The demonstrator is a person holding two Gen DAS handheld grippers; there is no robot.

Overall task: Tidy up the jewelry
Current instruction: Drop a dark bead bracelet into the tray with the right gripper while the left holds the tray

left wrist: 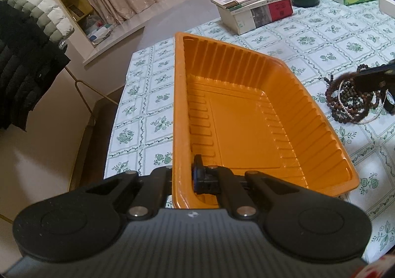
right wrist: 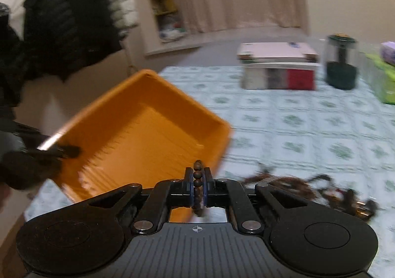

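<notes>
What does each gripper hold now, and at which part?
The left gripper is shut on the near wall of the orange tray. The right gripper is shut on a short section of a dark wooden bead strand.

Empty orange tray, dark bead strand pinched

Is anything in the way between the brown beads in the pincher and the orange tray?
Nothing visible is. The right gripper is shut on the brown bead string, right beside the orange tray's near rim. The tray is empty inside. The left gripper only pinches the tray's wall at one edge.
</notes>
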